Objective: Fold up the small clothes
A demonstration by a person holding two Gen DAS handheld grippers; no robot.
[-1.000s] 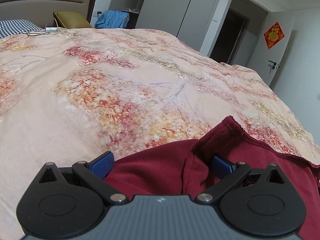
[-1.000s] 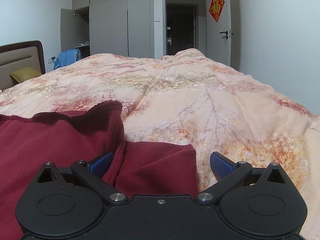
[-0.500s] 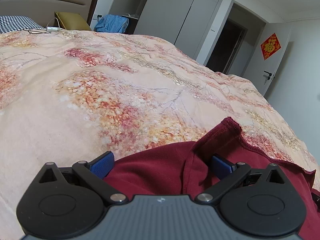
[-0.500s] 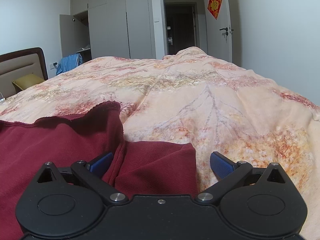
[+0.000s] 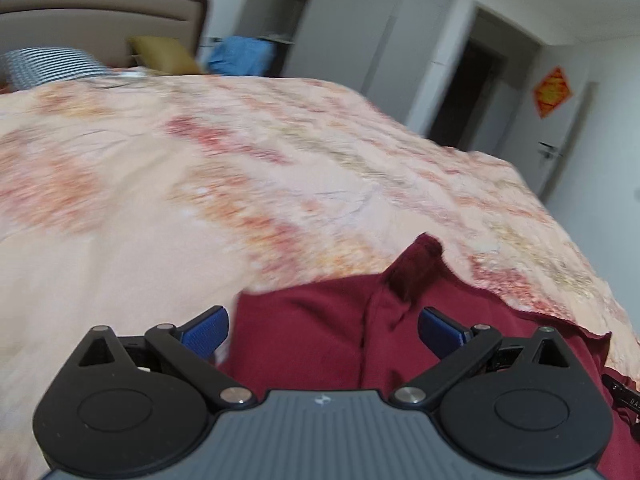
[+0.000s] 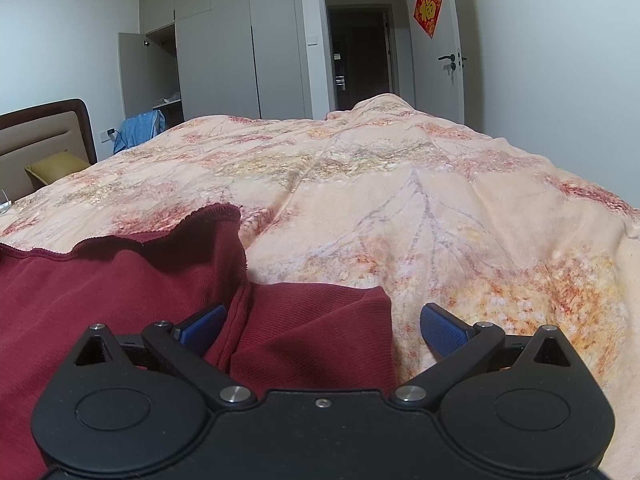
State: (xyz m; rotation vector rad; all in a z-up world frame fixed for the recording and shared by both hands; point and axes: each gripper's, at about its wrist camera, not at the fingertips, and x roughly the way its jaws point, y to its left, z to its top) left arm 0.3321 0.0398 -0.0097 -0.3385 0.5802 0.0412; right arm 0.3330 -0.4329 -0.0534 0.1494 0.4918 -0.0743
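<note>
A dark red garment (image 5: 320, 336) lies on the floral bedspread (image 5: 200, 184). My left gripper (image 5: 322, 326) is open, its blue fingers (image 5: 204, 328) standing wide on either side of a folded red edge. In the right wrist view the same garment (image 6: 120, 288) spreads to the left with a raised corner, and a folded part (image 6: 320, 332) lies between the fingers. My right gripper (image 6: 322, 326) is open and low over this part; its left finger (image 6: 200, 326) is against the cloth. Neither grips the fabric.
The bedspread (image 6: 400, 200) reaches far ahead and to the right. A headboard (image 5: 100, 12), a yellow cushion (image 5: 164, 54) and a checked pillow (image 5: 48, 66) are at the far left. Blue cloth (image 6: 140, 128), wardrobes (image 6: 240, 40) and an open doorway (image 6: 360, 52) stand beyond the bed.
The left gripper has swung, so its view is blurred and the garment's left edge now shows beside the left finger. The right gripper has dipped slightly. Both jaws stay open.
</note>
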